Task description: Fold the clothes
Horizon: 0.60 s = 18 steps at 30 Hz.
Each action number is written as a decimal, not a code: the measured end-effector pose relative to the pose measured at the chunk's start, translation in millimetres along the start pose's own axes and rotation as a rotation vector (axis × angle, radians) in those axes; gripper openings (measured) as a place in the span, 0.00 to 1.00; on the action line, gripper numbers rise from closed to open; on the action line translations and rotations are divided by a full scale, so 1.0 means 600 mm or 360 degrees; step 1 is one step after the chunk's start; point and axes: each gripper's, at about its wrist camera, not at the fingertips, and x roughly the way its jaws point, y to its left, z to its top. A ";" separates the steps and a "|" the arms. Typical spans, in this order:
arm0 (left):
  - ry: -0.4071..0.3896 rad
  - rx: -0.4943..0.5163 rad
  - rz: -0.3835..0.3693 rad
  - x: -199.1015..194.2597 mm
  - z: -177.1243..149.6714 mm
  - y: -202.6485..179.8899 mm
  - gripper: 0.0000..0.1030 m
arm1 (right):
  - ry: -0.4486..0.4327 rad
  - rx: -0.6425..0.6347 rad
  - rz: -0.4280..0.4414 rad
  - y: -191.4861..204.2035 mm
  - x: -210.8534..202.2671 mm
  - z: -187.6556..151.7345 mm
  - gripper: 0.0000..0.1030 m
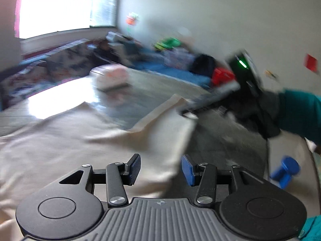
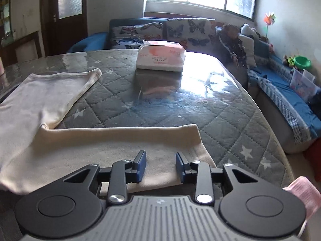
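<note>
A cream-white garment point(image 2: 84, 144) lies spread on the quilted grey table cover point(image 2: 230, 120), one leg or sleeve point(image 2: 60, 92) reaching toward the far left. My right gripper point(image 2: 160, 166) is open and empty, low over the garment's near hem. In the blurred left wrist view the same garment point(image 1: 80, 144) fills the left and middle. My left gripper point(image 1: 160, 168) is open and empty above the garment's edge. The right gripper point(image 1: 200, 104) shows there at the garment's far corner, held by a teal-sleeved arm; whether it touches the cloth is unclear.
A pack of tissues point(image 2: 160, 57) sits at the table's far middle. A butterfly-print sofa point(image 2: 180, 30) and a blue-covered bench point(image 2: 291, 92) with toys line the walls. A blue dumbbell point(image 1: 284, 170) lies at the right. Pink cloth point(image 2: 305, 192) shows at the near right.
</note>
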 end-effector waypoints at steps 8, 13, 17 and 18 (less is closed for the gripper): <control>-0.0082 -0.0317 0.0641 -0.093 -0.012 0.183 0.47 | 0.0009 -0.0062 -0.0043 0.014 0.004 0.002 0.31; 0.0036 -0.0618 0.1056 -0.113 -0.046 0.324 0.46 | 0.0015 -0.0093 -0.0060 0.023 0.001 0.006 0.34; 0.0116 -0.0697 0.1047 -0.108 -0.066 0.360 0.46 | -0.0009 -0.0170 -0.0003 0.057 -0.020 0.013 0.34; 0.0130 -0.0700 0.1034 -0.105 -0.070 0.363 0.46 | -0.0021 -0.0209 0.0031 0.072 -0.027 0.017 0.35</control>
